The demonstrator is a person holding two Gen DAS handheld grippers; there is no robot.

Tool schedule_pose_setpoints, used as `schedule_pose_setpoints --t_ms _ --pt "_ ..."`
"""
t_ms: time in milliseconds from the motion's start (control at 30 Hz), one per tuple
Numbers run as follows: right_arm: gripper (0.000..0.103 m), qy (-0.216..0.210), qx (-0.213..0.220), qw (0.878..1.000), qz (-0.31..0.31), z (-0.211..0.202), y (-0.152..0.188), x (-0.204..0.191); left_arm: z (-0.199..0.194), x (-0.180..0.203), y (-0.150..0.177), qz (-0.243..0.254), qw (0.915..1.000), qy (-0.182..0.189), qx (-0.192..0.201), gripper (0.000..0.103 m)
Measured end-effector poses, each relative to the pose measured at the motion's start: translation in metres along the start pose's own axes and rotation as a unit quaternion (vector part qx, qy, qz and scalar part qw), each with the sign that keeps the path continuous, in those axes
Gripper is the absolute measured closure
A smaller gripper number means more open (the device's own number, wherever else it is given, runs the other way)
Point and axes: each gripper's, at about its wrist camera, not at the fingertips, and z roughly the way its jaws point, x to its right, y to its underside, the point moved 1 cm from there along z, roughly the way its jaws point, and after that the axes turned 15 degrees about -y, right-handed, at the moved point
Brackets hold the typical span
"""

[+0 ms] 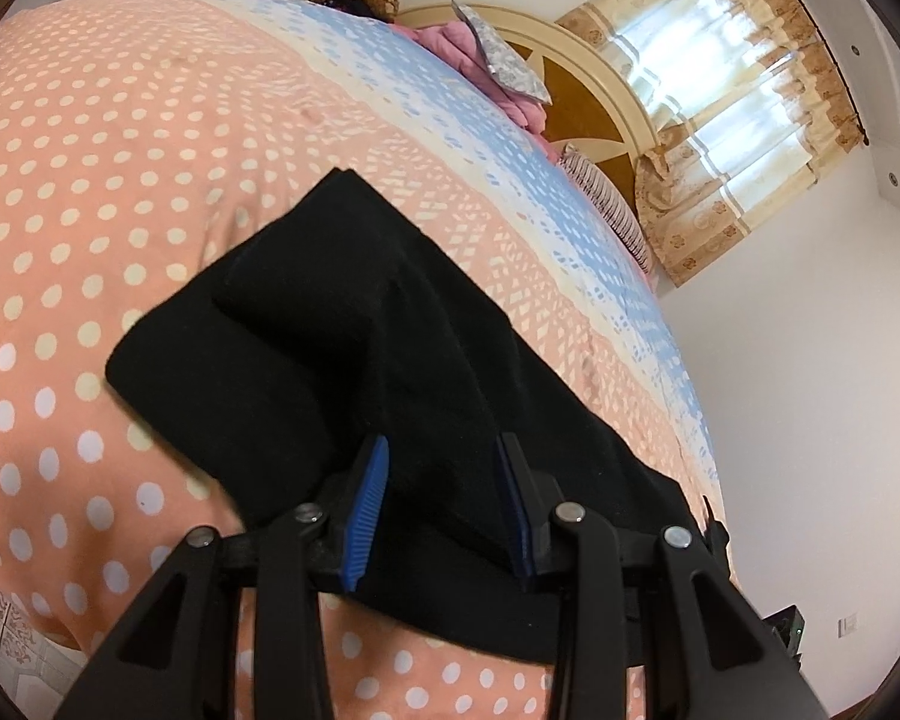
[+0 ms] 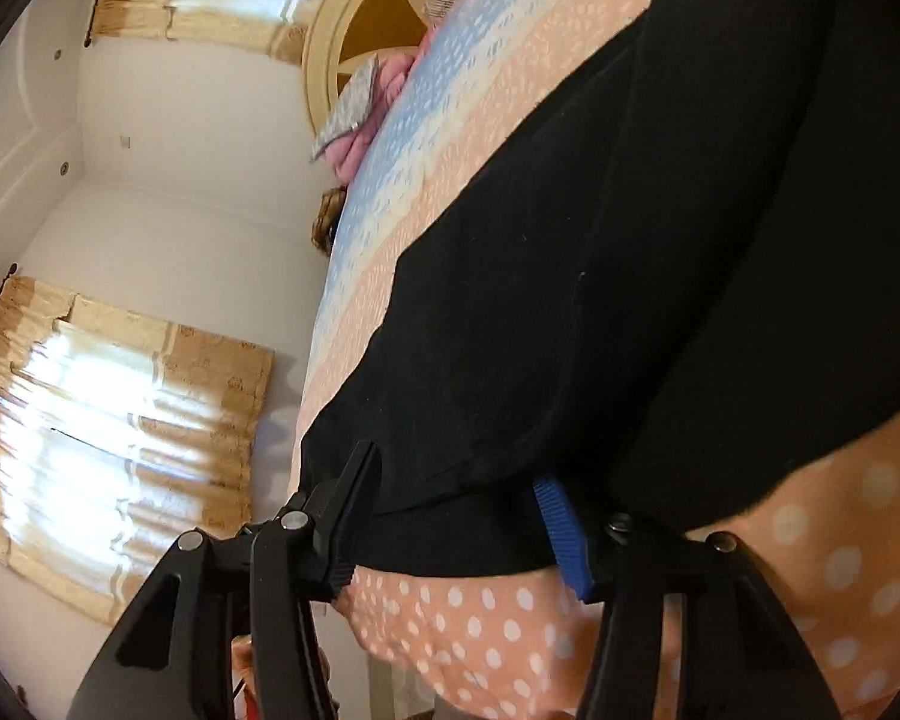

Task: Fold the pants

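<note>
Black pants [image 1: 306,324] lie partly folded, seemingly doubled over, on the bedspread [image 1: 90,180].

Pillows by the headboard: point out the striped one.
The striped pillow, nearest the curtain; the pink bundle and the grey patterned cushion beyond it carry no stripes.

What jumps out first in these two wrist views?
The black pants lie partly folded on the polka-dot bedspread, filling the middle of both views. The left gripper has cloth between its blue pads, while the right gripper stands open at the pants' near edge. Behind, a round cream headboard and bright gold curtains stand out.
</note>
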Motion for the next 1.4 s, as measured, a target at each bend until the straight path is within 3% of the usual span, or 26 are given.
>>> schedule_pose_setpoints --t_ms 100,167,200,233,267,400,500,667,767,900,1133,1300,1400 --pt "0.049 -0.014 0.042 0.999 0.006 -0.005 -0.012 0.003 0.001 -0.001 0.002 -0.004 1.0 0.001 -0.003 0.065" --pt "0.051 -0.024 0.037 0.999 0.016 0.004 -0.018 0.006 0.0 0.0 0.002 -0.004 1.0 -0.002 -0.002 0.065" --pt "0.071 -0.024 0.027 0.999 0.007 0.011 -0.018 0.004 -0.003 0.002 0.002 0.001 1.0 -0.003 0.002 0.065" --pt "0.1 -0.02 0.009 1.0 -0.003 0.019 -0.018 0.0 -0.007 0.005 0.003 0.009 0.9999 -0.004 0.009 0.065" --pt "0.1 -0.004 -0.014 1.0 -0.019 0.028 -0.016 -0.004 -0.011 0.008 0.005 0.014 0.9998 -0.003 0.015 0.065" --pt "0.1 -0.013 -0.004 0.998 -0.058 0.023 -0.018 -0.026 -0.024 0.016 0.018 0.034 0.9983 0.04 0.024 0.065" --pt "0.1 -0.047 0.01 0.997 -0.062 0.013 -0.024 -0.041 -0.016 0.022 0.03 0.038 0.9965 0.073 -0.013 0.065" --pt "0.1 -0.08 0.018 0.993 -0.081 0.001 -0.031 -0.069 0.0 0.027 0.042 0.028 0.993 0.096 -0.062 0.065" --pt "0.1 -0.091 0.017 0.992 -0.084 0.004 -0.036 -0.079 0.004 0.03 0.044 0.025 0.992 0.103 -0.068 0.065" --pt "0.1 -0.097 0.018 0.991 -0.091 0.013 -0.04 -0.091 0.014 0.032 0.045 -0.004 0.9867 0.139 -0.084 0.065" --pt "0.1 -0.104 0.019 0.99 -0.097 0.016 -0.043 -0.099 0.007 0.029 0.032 -0.048 0.9846 0.168 0.0 0.065" --pt "0.1 -0.097 0.021 0.991 -0.095 0.01 -0.04 -0.094 0.003 0.009 0.008 -0.092 0.9847 0.131 0.069 0.065" --pt "0.1 -0.085 0.019 0.992 -0.093 0.009 -0.036 -0.087 0.007 -0.008 -0.008 -0.126 0.9822 0.109 0.087 0.065"
